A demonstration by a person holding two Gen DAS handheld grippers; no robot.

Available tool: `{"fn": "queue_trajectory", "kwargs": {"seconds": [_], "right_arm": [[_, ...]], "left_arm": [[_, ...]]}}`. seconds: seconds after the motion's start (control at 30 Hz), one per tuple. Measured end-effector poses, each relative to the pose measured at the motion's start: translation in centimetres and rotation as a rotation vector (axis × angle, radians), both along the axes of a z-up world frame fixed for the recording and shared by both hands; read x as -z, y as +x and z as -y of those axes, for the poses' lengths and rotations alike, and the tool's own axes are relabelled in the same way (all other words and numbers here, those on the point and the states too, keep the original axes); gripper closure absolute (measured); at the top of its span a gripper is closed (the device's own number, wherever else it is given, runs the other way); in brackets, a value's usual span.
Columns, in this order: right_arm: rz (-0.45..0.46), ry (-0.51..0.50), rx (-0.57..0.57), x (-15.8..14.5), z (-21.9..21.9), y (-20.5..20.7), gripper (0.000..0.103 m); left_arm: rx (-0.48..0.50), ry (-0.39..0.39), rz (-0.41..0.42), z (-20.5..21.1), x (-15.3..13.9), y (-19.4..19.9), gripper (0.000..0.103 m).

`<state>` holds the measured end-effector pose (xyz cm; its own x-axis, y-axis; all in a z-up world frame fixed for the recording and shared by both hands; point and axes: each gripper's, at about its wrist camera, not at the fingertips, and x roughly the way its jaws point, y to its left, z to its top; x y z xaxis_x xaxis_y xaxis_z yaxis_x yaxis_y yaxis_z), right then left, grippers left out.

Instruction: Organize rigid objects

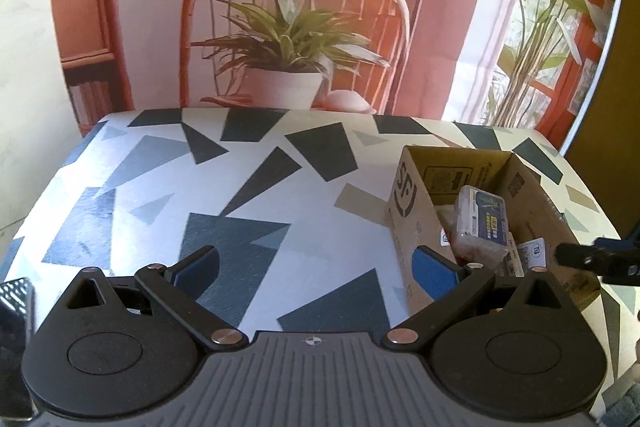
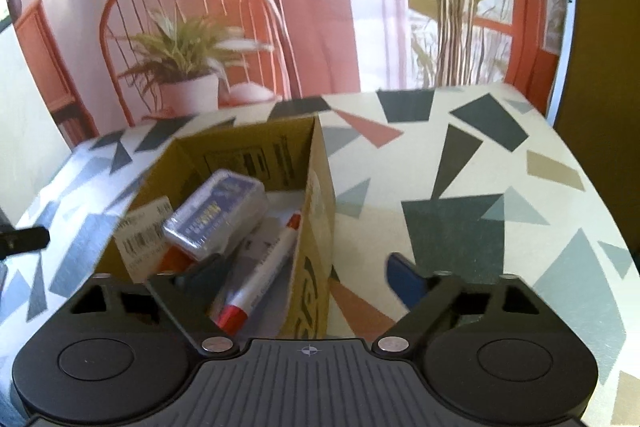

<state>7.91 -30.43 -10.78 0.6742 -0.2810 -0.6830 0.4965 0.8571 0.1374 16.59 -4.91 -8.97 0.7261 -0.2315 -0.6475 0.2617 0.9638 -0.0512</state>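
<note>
An open cardboard box (image 1: 408, 195) stands on the patterned table, right of my left gripper (image 1: 316, 269). That gripper is open and holds nothing; its right blue pad (image 1: 434, 275) overlaps the box's near left wall. Inside the box lie a clear plastic case with a blue label (image 1: 482, 223) (image 2: 218, 215), a white marker with red ends (image 2: 256, 275) and some labelled packets. My right gripper (image 2: 304, 279) is open over the box (image 2: 316, 179). Its left finger is inside, its right finger outside, and the box's right wall stands between them untouched.
The table (image 1: 280, 227) wears a cloth of grey, blue and tan shapes, bare to the left of the box and to its right (image 2: 480, 207). A printed backdrop of a chair and plants (image 1: 288, 39) rises behind the far edge. A dark glossy object (image 1: 16, 307) sits at lower left.
</note>
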Motion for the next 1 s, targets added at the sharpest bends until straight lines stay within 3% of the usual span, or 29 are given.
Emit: {"fn": "queue_trajectory", "kwargs": {"seconds": [0.07,0.53,1.0], "right_arm": [[0.018,-0.011,0.006,-0.8,-0.5,-0.4,0.0],[0.074,-0.089,0.028,-5.4,-5.7,-4.6,0.0],[0.076,-0.111,0.025,-6.0,-10.1,-8.4,0.0]], "left_arm": [[-0.005,0.002,-0.002,-0.3,-0.3,-0.5,0.0],[-0.006,0.038,0.037,-2.7,-3.5,-6.2,0.0],[0.003,0.062,0.078,-3.3,-4.0,-11.0,0.0]]}}
